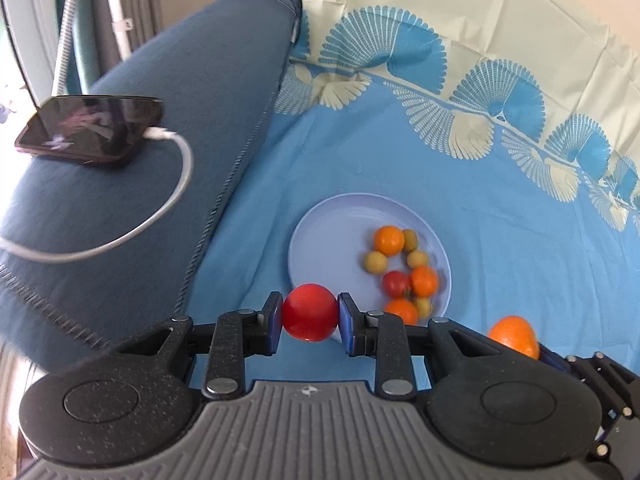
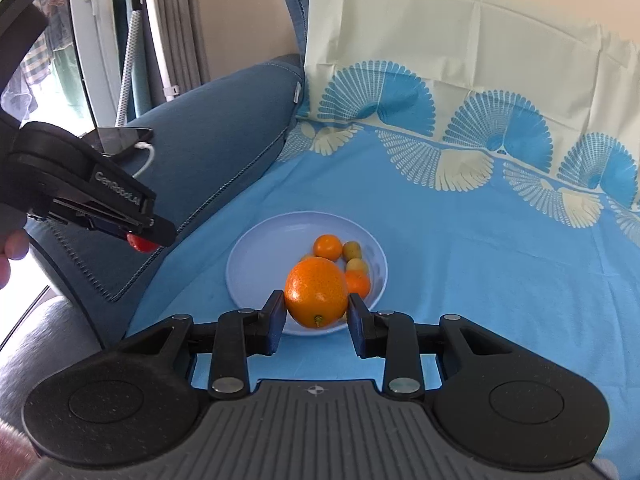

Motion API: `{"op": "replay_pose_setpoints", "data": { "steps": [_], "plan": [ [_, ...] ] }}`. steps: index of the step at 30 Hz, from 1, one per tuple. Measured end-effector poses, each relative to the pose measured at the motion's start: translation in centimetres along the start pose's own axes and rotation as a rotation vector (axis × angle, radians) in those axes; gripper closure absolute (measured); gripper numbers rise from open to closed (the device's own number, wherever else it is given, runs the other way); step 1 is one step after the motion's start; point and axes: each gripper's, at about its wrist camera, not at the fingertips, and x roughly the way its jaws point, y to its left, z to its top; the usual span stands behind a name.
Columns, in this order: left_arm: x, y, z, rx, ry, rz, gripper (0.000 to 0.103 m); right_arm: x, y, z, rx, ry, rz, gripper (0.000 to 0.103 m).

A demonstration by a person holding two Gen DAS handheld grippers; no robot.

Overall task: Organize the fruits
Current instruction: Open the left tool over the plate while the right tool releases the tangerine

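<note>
Left gripper (image 1: 310, 316) pinches a red tomato (image 1: 310, 317) between its two blue pads, low in the middle of the left wrist view and tilted steeply down toward the bedsheet (image 1: 500, 248). In the right wrist view it enters from the left edge, angled down to the right, with a fingertip of the person's hand (image 2: 10, 246) showing behind it. Right gripper (image 2: 317, 308) is clamped on a large orange (image 2: 316, 298), stem end facing the camera, just in front of the near rim of the pale blue plate (image 2: 256, 248) at frame centre. Small orange, yellow and red fruits (image 1: 402, 270) lie clustered on the plate's right half. A phone (image 1: 90, 130) with a white cable (image 1: 176, 208) rests on the dark blue blanket (image 1: 192, 92) at upper left.
</note>
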Motion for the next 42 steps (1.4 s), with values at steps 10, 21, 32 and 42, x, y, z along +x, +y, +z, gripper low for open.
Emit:
{"op": "replay_pose_setpoints", "data": {
  "steps": [10,21,32,42],
  "plan": [
    [7.6,-0.9,3.0,0.018,0.028,0.046,0.071,8.3,-0.5,2.1,-0.035,0.045,0.026,0.068],
    [12.6,-0.9,4.1,0.070,0.053,0.077,0.030,13.9,0.0,2.4,-0.076,0.104,0.057,0.067],
    [4.4,-0.4,0.0,0.069,0.002,0.119,0.000,7.9,-0.3,1.6,-0.079,0.065,-0.028,0.001],
    [-2.6,0.8,-5.7,0.013,-0.020,0.156,0.000,-0.1,1.1,-0.7,-0.062,0.003,-0.093,0.001]
  ]
}}
